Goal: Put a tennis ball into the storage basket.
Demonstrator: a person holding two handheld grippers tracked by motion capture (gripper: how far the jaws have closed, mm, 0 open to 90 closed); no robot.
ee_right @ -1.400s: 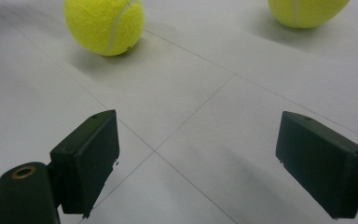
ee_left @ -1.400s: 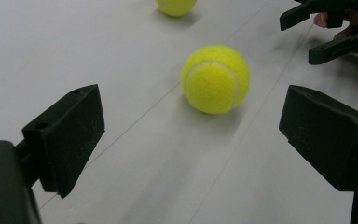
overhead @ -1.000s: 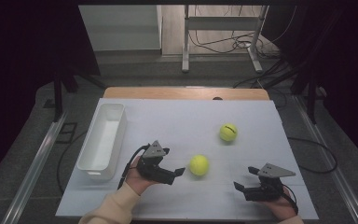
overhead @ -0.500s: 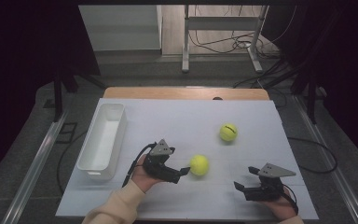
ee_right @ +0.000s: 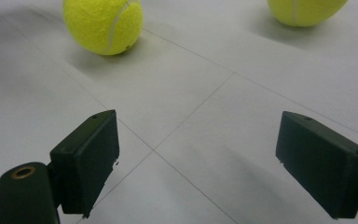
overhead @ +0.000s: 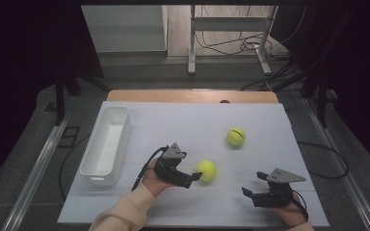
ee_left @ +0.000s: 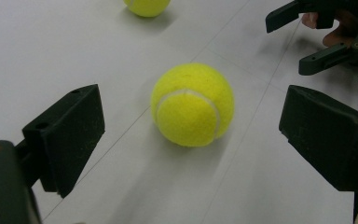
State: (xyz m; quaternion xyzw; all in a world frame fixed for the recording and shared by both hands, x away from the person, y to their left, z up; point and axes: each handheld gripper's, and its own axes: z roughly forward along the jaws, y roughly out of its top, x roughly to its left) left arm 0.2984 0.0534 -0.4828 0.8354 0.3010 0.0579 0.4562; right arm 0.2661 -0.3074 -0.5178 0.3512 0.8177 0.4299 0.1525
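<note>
**Closing in on the near tennis ball**

Reaching from about 9 o'clock of the near tennis ball, the left gripper has its jaws spread wide and grasps nothing. In the left gripper view the ball sits on the white table between and just ahead of the two black jaws, apart from both. A second tennis ball lies toward 1 o'clock of the first, well apart from it. The white bin stands at 9 o'clock on the table, beyond the left hand.

The right gripper rests low at about 5 o'clock of the near ball, jaws likewise released and empty; its own view looks across bare table toward both balls.

Judged from how things lie, the step in hand is a pickup of the near ball, probably bound for the bin. The risks:

- A ball rolls freely. If one jaw touches before the other, it will likely be nudged off toward 3 o'clock, out of the gap.
- Closing too early, ahead of the ball's widest part, could squeeze it forward and pop it out.
- The felt gives a fair hold, but a pinch above the ball's middle may let it slip down on lifting.
- A rolling ball could reach the right gripper or the table's near edge.
</note>
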